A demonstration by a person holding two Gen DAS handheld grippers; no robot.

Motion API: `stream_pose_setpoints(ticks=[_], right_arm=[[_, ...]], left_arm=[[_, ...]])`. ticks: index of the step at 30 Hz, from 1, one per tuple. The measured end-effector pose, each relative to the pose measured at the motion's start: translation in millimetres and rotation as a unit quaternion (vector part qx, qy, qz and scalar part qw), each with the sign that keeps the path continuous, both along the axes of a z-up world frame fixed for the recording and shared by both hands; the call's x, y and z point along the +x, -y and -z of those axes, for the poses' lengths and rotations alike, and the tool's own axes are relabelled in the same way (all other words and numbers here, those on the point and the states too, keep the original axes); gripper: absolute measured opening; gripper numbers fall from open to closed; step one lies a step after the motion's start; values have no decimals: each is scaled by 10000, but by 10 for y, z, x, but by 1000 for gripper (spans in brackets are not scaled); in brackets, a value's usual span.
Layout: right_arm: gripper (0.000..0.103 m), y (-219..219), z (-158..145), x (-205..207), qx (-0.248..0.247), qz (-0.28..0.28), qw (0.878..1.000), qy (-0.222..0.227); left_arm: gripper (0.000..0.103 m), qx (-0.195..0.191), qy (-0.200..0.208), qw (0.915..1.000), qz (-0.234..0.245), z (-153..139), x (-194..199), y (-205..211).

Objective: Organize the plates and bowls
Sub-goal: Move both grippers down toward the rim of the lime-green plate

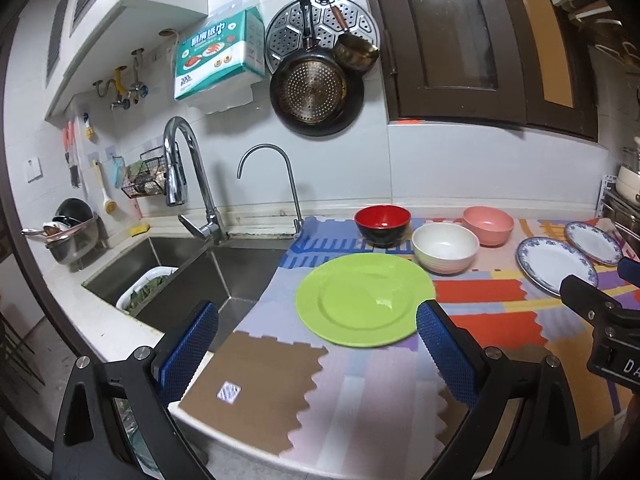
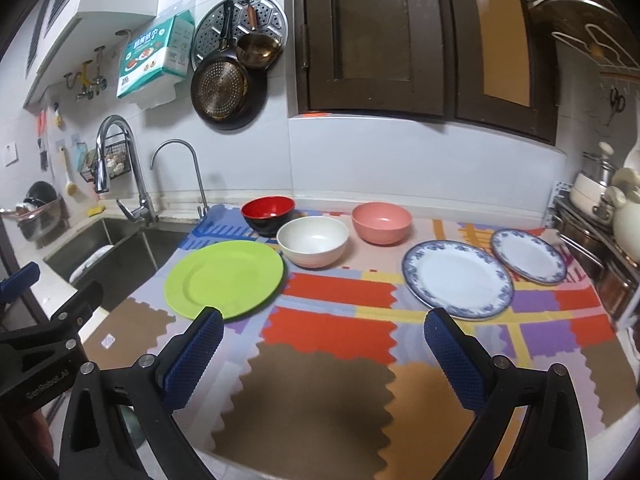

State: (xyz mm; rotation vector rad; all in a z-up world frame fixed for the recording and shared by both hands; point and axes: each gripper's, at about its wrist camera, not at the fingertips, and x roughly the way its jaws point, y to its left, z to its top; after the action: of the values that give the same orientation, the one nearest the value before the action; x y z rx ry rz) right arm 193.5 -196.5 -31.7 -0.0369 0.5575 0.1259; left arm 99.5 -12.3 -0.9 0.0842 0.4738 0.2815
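Both tools, left tool (image 1: 316, 320) and right tool (image 2: 324, 328), spread empty above green plate (image 2: 224, 278); 3 bowls behind.

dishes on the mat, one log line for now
left tongs open | right tongs open | green plate, bowls, plates untouched
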Motion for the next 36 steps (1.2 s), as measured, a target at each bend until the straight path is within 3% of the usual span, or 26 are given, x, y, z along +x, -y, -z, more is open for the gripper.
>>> stream_pose_setpoints(ticks=[16, 25, 36], right_arm=[[102, -748, 120, 988, 71, 413, 9989, -212], [102, -980, 344, 1414, 30, 812, 9955, -498], [98, -1115, 710, 1940, -247, 833, 9901, -1100]], left_arm=[[101, 228, -368, 9980, 469, 101, 1087, -833], [101, 233, -833, 9938, 702, 421, 1604, -1101], [95, 10, -1637, 9828, 852, 913, 2132, -1178]])
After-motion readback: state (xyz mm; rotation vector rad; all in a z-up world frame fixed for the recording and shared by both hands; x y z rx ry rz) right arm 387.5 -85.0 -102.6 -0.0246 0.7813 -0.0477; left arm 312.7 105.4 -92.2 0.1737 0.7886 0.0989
